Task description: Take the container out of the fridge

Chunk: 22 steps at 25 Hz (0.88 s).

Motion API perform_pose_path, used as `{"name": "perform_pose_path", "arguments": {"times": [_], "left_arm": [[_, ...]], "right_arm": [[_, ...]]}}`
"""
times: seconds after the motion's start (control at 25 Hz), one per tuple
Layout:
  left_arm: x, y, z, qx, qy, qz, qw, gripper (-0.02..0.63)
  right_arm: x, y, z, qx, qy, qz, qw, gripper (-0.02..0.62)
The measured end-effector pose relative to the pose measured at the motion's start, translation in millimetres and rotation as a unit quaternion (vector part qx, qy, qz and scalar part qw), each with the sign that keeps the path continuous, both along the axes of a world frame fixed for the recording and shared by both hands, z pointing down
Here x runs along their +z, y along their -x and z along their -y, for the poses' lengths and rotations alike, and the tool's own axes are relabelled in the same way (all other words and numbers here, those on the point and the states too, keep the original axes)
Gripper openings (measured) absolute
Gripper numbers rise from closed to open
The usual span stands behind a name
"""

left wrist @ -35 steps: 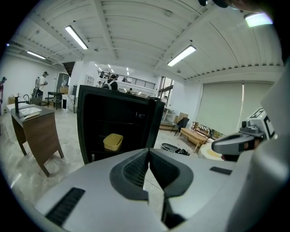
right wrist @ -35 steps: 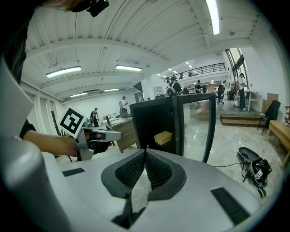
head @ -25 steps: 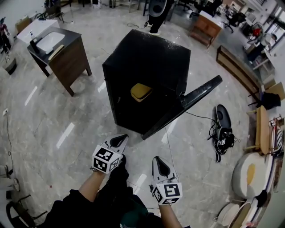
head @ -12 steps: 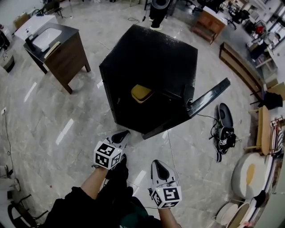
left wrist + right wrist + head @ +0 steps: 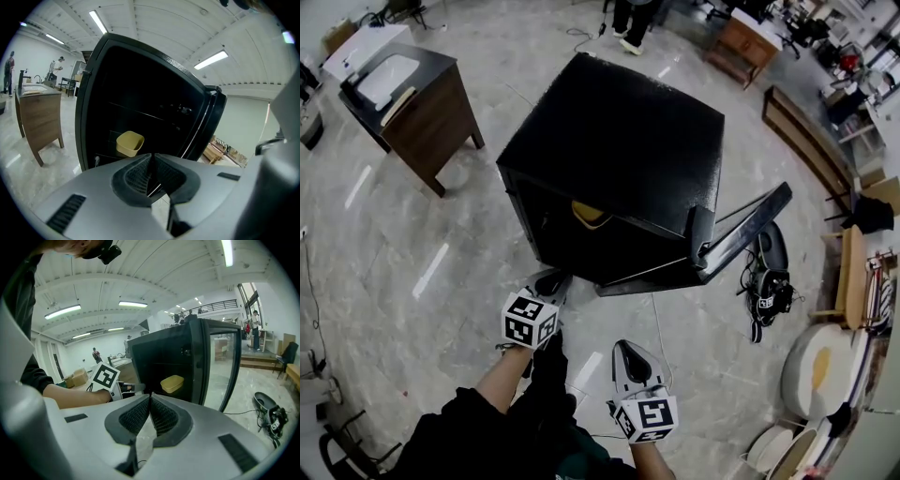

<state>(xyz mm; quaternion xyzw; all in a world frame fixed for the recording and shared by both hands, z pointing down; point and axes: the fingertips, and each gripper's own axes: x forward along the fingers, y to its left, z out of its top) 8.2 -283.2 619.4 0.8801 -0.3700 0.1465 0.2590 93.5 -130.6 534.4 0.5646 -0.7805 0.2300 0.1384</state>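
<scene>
Presently: fridge door is found open; yellow container is kept inside, well ahead of left hand-held gripper and right hand-held gripper, both closed, empty. Grasp and removal are left.

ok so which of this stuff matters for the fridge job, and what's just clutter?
Job: black fridge, its open door, yellow container inside, left gripper and right gripper, both shut and empty.
Lying about: wooden sink cabinet, black gear on the floor.
</scene>
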Motion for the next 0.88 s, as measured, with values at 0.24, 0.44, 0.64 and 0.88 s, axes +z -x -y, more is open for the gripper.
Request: {"name": "perform_pose_path", "arguments": {"times": [0.24,0.44,0.64,0.88], "left_arm": [[19,-3,42,-0.039,0.037,-0.029,0.9981,0.015],[40,-8,65,-0.081,0.077,-0.058,0.992,0.092],[48,-7,82,-0.116,0.086,-0.064,0.9874,0.097],[57,-12,88,-0.133,0.103,-0.078,0.9826,0.1]], "right_arm": [[4,-2,34,-0.004,0.003,0.001,1.0,0.037],[9,-2,49,-0.01,0.006,0.002,1.0,0.037],[14,2,52,-0.014,0.014,0.004,1.0,0.037],[15,1,47,-0.013,0.021,0.0,1.0,0.037]]}}
